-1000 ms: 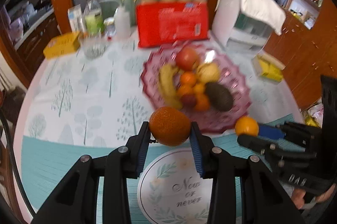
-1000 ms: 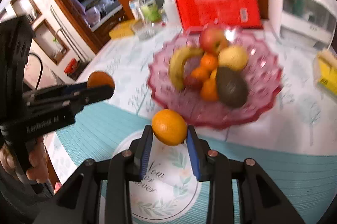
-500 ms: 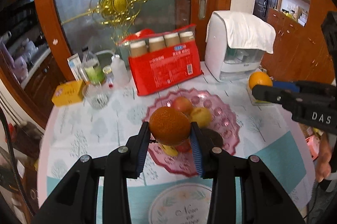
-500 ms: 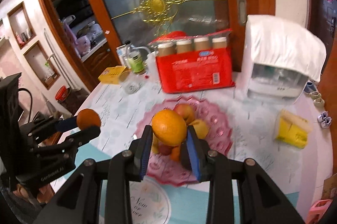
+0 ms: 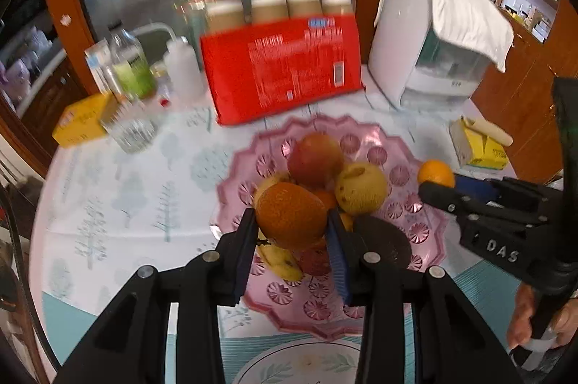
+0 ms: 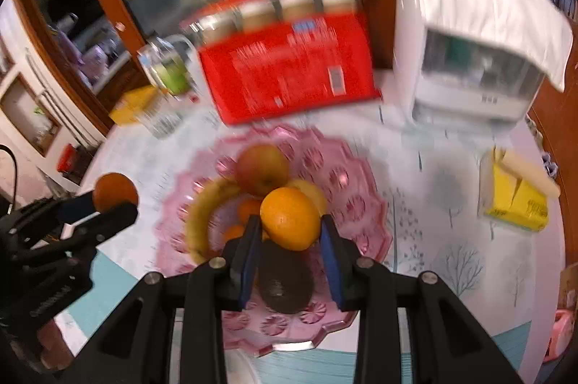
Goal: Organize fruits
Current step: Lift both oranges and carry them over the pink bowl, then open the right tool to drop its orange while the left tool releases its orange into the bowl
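My left gripper (image 5: 290, 218) is shut on a dark orange (image 5: 289, 214) and hangs over the near left part of the pink glass plate (image 5: 426, 228). The plate holds an apple (image 5: 314, 160), a yellow pear (image 5: 361, 187), a banana (image 5: 281, 261), an avocado (image 5: 386, 239) and small oranges. My right gripper (image 6: 290, 221) is shut on a bright orange (image 6: 289, 218) above the avocado (image 6: 285, 283) and the plate (image 6: 365, 181). Each view shows the other gripper from the side with its orange: the right gripper (image 5: 437, 181) and the left gripper (image 6: 115, 199).
Behind the plate stand a red pack of jars (image 5: 281, 73), a white appliance under a cloth (image 5: 433, 41), bottles (image 5: 130, 66) and a glass (image 5: 130, 131). Yellow boxes lie at the left (image 5: 83, 120) and right (image 5: 480, 145). A round placemat (image 5: 296, 362) lies at the front edge.
Both grippers, each still shut on its orange, have gone from low over the placemat, up and back, to above the fruit on the pink plate.
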Motion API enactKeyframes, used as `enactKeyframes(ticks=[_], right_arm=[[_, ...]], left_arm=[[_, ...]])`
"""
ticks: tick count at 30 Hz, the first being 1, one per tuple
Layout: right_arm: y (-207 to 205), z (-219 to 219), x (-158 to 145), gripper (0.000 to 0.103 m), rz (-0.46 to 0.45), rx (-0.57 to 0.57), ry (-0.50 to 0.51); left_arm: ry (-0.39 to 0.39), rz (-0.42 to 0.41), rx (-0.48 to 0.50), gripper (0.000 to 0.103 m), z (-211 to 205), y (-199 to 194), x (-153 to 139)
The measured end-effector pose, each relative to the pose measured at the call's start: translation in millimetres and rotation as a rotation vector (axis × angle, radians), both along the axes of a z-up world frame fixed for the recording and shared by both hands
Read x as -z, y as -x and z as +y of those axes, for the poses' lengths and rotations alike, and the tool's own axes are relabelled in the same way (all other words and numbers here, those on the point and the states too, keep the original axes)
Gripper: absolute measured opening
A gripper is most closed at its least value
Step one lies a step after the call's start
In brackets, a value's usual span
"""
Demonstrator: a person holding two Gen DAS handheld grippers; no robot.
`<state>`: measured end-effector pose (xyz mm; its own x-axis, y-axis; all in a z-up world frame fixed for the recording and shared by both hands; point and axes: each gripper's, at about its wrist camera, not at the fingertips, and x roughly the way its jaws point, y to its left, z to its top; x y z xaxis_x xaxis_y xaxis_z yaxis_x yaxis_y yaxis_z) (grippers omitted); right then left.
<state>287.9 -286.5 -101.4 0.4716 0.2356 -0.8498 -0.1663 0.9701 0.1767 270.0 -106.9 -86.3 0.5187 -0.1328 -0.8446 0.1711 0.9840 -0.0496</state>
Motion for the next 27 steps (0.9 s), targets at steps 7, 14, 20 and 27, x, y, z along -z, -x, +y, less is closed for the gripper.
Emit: enactKeyframes(ticks=[7,14,20,27], right_arm=[[-11,-4,41,0.033,0.066,0.026,0.015],[-16,-5,59,0.034,0.083,0.028,0.054],[-14,1,67,0.034,0.097,0.012,0.088],[-7,1,60,0.048,0.060,0.013,0.098]], left_arm=[[-0.006,0.086,0.002,0.036,-6,-21,51],[-0.026,0.097,0.010,0.036,-15,-30,69],[-0.049,0.104,0.018,0.037,-23,-31,76],[-0.046,0.098,-0.008,0.080,-21,-28,71]])
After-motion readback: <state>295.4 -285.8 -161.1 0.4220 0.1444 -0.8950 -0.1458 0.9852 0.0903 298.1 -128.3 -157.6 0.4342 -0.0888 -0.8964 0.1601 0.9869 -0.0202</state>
